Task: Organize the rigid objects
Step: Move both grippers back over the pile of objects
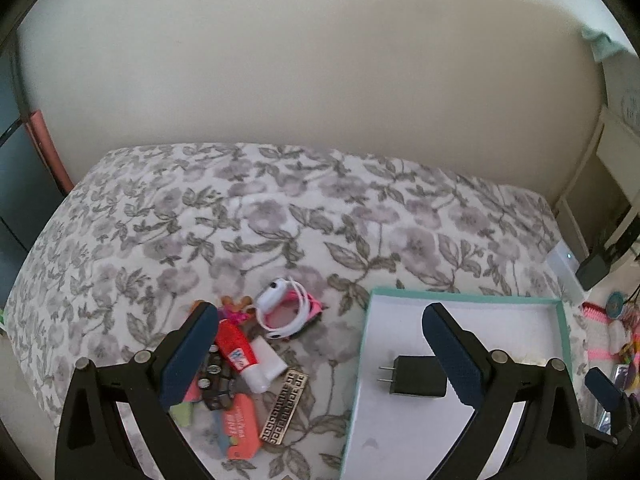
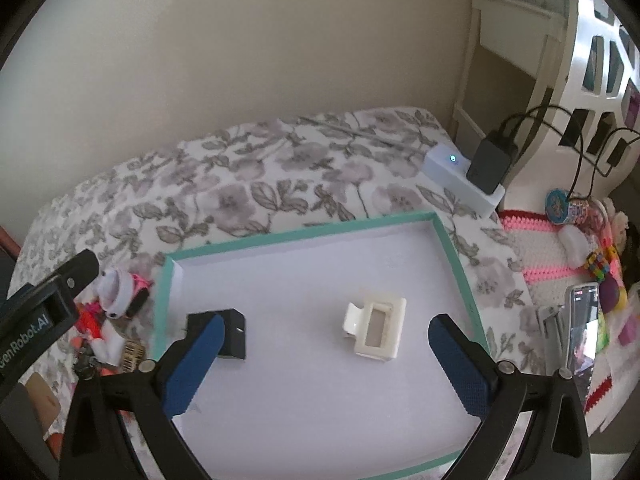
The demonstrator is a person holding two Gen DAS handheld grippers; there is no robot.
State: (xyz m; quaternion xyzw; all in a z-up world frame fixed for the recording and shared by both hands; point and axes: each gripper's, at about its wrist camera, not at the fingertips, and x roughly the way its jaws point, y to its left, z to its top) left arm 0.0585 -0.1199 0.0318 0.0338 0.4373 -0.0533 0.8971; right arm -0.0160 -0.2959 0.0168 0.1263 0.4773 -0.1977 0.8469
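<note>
Surface under inspection: bed (image 1: 280, 208) with grey floral cover, set against a plain wall.

Teal-rimmed tray (image 2: 456, 248) with white floor lying on the cover, toward the right side of the bed. Inside it: black plug adapter (image 1: 416, 376) with two prongs pointing left, resting flat near the left wall; white hair claw clip (image 2: 376, 330) lying near the middle, well apart from the adapter.

Right gripper (image 2: 324, 364) poised above the tray, jaws spread wide, nothing between them; clip visible on the tray floor beyond the gap, untouched by either pad.

Left gripper (image 1: 320, 356) held over the tray's left edge, jaws released and empty; left finger above the loose pile, right finger above the tray floor beside the adapter.

Unsorted pile on the cover just left of the tray: white earphones (image 1: 280, 304) coiled over a pink item; red and white tube (image 1: 244, 356); gold patterned bar (image 1: 284, 412) lying nearest the tray; orange tag (image 1: 240, 428); small dark pieces under the tube, too blurred to identify.

Off the bed's right edge: pale blue box (image 2: 460, 180) with a lit dot, black charger (image 2: 490, 164) with cables standing on it, pink and white crocheted mat (image 2: 536, 248) carrying small colourful items, phone (image 2: 582, 332) propped upright.
</note>
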